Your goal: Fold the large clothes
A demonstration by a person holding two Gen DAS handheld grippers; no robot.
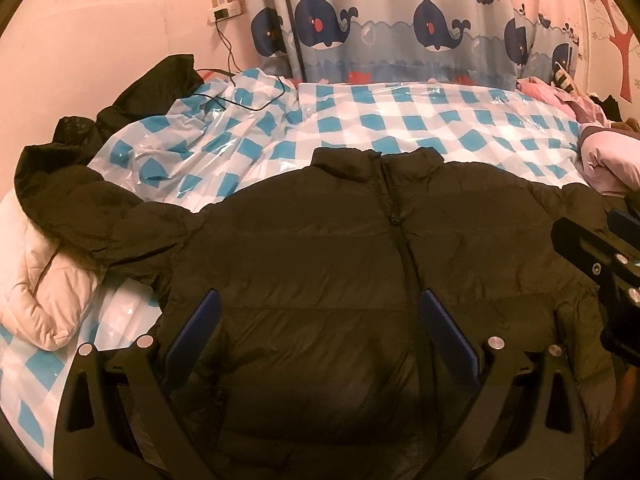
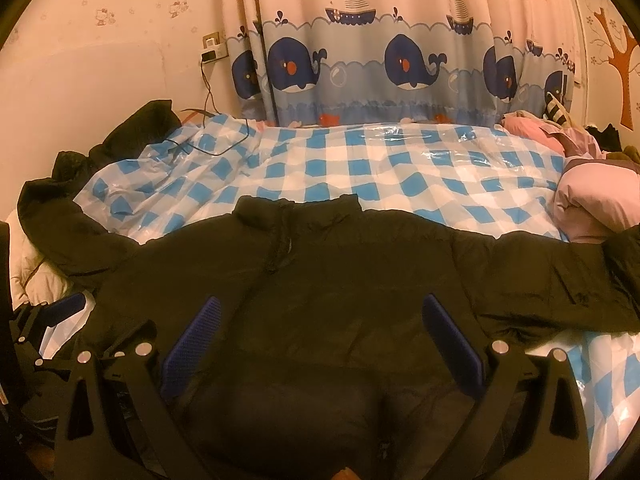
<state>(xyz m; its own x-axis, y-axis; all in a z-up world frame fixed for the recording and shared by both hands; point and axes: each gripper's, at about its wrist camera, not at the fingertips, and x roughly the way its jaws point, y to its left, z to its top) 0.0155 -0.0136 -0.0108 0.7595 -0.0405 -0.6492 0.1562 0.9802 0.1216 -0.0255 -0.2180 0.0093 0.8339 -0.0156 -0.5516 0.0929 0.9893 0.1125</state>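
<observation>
a: nearest the left wrist lens, the left gripper (image 1: 320, 320) hangs over the lower front of the black puffer jacket (image 1: 320, 264), its blue-padded fingers (image 1: 200, 320) spread wide with nothing between them.

b: same on the other side. the right gripper (image 2: 318, 324) has its blue pads (image 2: 452, 340) set far apart over the jacket's lower half, gripping nothing.

a: how does the jacket lie?

b: flat, front up, zipper (image 1: 400, 248) closed. the collar (image 1: 372, 164) points away from the cameras toward the curtain, the hem toward us, so the body runs near to far. the sleeves stretch out sideways, making the widest line left to right.

a: the left-hand sleeve (image 1: 92, 216) runs up over a cream quilted garment (image 1: 40, 292) at the bed's edge. the right-hand sleeve (image 2: 560, 280) lies straight across the cover.

b: in the left wrist view the right gripper's black frame (image 1: 600, 264) shows at the right edge, above that side of the jacket.

a: and the surface?

b: a bed under a glossy blue-and-white checked plastic cover (image 2: 380, 164), crumpled at the far left. a black cable (image 1: 248, 96) trails across it from a wall socket (image 1: 226, 8).

a: another dark garment (image 1: 132, 96) is heaped at the far left, pink bedding (image 2: 592, 200) bunched at the right.

b: behind, a curtain with whales and sailboats (image 2: 380, 64), pale patterned wallpaper, a red tree sticker (image 2: 624, 64) on the right wall.
</observation>
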